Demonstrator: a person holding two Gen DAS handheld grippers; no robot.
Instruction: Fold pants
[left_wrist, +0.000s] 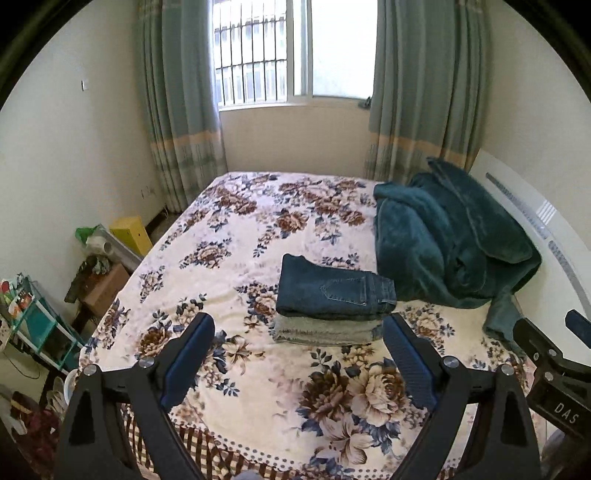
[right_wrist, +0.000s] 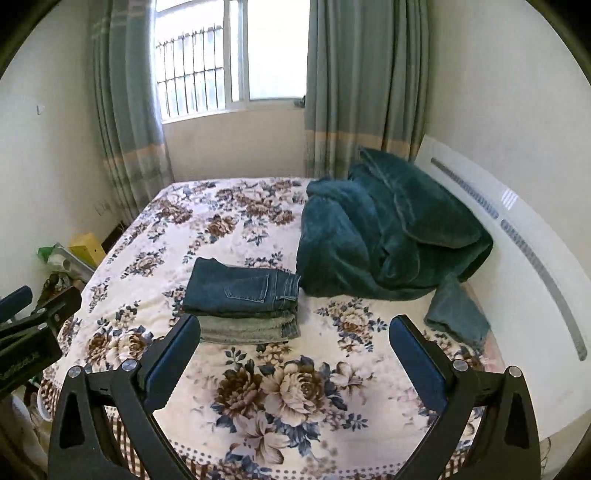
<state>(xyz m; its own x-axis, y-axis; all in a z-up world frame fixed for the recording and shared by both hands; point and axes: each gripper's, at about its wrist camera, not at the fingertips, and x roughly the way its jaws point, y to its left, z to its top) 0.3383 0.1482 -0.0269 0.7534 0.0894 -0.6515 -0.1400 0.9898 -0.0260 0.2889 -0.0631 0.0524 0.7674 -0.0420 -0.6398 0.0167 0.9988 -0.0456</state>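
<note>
Folded jeans (left_wrist: 334, 291) stacked on grey pants (left_wrist: 327, 331) ahead of both spread, empty hand-held grippers: left hand-held gripper (left_wrist: 298, 328), right hand-held gripper (right_wrist: 294, 328).

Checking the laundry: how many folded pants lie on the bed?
2, in one stack mid-bed: blue jeans on top, grey pants beneath. More may hide under the blanket.

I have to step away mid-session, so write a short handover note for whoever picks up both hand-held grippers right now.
Left hand-held gripper: open, empty, above the bed's near edge.
Right hand-held gripper: open, empty, beside it.
Folded blue jeans lie on folded grey pants, a neat stack mid-way across the floral bedspread.
A teal blanket is heaped right of the stack, near the headboard.
Done: both pairs look folded.
Left: no unfolded pants in view; check off-camera.
</note>
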